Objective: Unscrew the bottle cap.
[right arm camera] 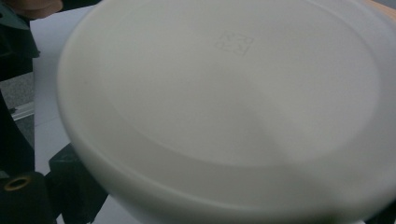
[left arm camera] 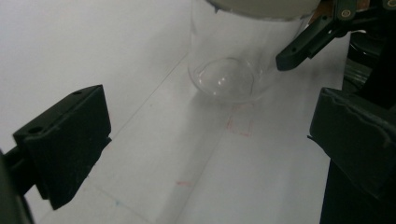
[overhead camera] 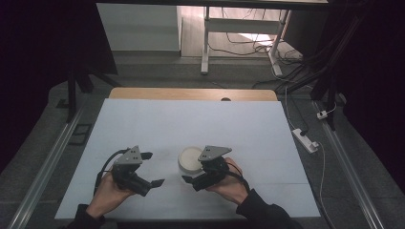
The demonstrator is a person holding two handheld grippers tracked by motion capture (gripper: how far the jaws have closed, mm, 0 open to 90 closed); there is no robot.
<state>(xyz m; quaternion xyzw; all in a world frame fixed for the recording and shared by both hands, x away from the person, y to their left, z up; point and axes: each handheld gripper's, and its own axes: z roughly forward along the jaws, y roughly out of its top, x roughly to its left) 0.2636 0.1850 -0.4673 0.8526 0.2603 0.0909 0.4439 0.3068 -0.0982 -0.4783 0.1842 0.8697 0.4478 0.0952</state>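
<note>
A clear glass jar (overhead camera: 190, 160) with a white lid stands on the white table (overhead camera: 191, 119), near the front middle. My right gripper (overhead camera: 195, 171) is open, its jaws wide apart on either side of the jar just under the lid. In the right gripper view the lid (right arm camera: 224, 93) looms very close and blurred. My left gripper (overhead camera: 153, 169) is open and holds nothing, a short way left of the jar. The left gripper view shows the jar's glass body (left arm camera: 229, 60) ahead of that gripper (left arm camera: 210, 154), with one right jaw against its right side.
Bare white table surface stretches behind and to both sides of the jar. A power strip (overhead camera: 305, 140) and cables lie on the floor at the right. White desk legs (overhead camera: 205, 47) stand beyond the table's far edge.
</note>
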